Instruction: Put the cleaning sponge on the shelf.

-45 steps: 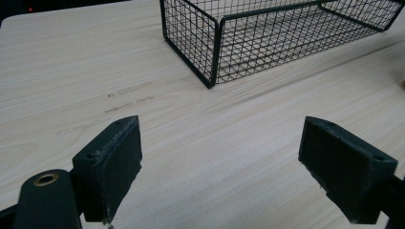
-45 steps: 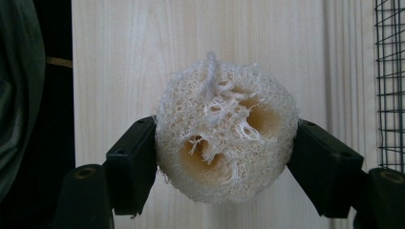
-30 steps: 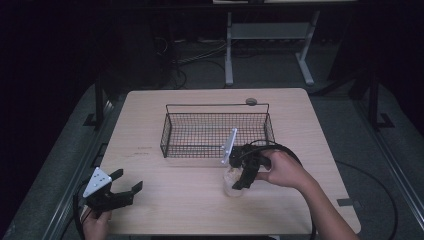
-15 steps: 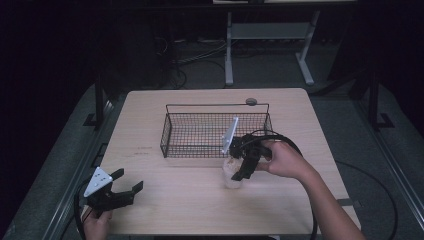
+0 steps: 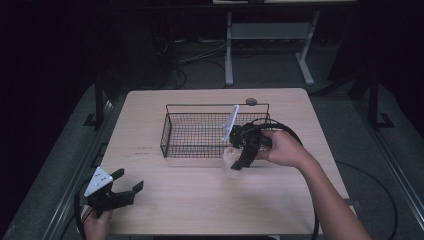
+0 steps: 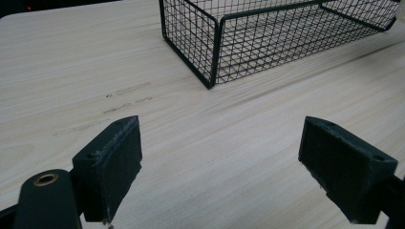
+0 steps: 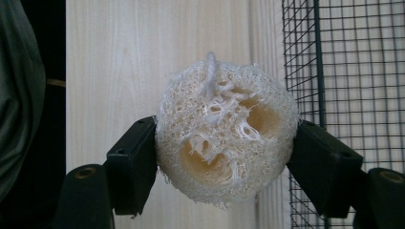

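High view: at 7 o'clock the left gripper [image 5: 125,189] is kept low on the table [image 5: 200,210], jaws wide. The loofah [image 5: 230,157], clamped by the right gripper [image 5: 239,159], has been carried toward the wire basket [image 5: 195,131], at 3 o'clock of its front-right corner.

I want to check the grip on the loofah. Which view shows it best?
The right gripper view: the loofah sits close up, squeezed between both jaws, with its holes and fibres clear. The high view shows it as a small pale lump under the right gripper, beside the basket.
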### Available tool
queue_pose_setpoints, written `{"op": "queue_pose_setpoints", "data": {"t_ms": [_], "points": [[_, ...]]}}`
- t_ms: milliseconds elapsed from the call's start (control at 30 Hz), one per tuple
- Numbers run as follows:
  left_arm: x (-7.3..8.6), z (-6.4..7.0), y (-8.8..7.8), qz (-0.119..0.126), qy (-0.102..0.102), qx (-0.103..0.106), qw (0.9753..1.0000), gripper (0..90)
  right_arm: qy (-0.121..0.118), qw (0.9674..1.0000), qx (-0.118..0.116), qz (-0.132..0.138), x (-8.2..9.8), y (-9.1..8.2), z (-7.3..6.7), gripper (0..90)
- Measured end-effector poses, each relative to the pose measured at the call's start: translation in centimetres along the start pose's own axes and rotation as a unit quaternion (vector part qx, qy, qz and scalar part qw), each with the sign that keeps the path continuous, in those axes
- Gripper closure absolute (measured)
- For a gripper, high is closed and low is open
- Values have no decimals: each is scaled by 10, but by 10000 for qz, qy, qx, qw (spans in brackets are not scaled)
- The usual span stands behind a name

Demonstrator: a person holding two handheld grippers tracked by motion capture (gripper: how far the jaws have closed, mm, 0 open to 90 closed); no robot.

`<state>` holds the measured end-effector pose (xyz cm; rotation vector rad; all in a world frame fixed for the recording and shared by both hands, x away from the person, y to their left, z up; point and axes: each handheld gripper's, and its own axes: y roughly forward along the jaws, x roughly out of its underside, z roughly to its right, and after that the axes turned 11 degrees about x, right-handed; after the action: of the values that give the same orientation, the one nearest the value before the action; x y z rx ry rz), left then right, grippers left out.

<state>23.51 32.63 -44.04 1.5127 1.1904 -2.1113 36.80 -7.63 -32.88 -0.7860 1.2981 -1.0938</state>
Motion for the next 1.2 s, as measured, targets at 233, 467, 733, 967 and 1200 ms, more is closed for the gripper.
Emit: {"op": "queue_pose_setpoints", "data": {"t_ms": [233, 467, 733, 967, 1200], "points": [[-1, 2, 0, 35, -7, 47, 10000, 139, 59, 10000, 22, -62, -4, -3, 14, 285], [0, 0, -1, 63, -53, 28, 10000, 140, 105, 9999, 65, -35, -6, -9, 27, 285], [0, -2, -2, 54, -47, 21, 10000, 140, 176, 9997, 112, -123, -9, -12, 37, 286], [0, -2, -2, 57, -61, 1, 10000, 140, 163, 9997, 167, -124, -15, -17, 46, 285], [0, -2, -2, 57, -65, 6, 10000, 139, 245, 9993, 238, -175, -19, -20, 59, 286]]}}
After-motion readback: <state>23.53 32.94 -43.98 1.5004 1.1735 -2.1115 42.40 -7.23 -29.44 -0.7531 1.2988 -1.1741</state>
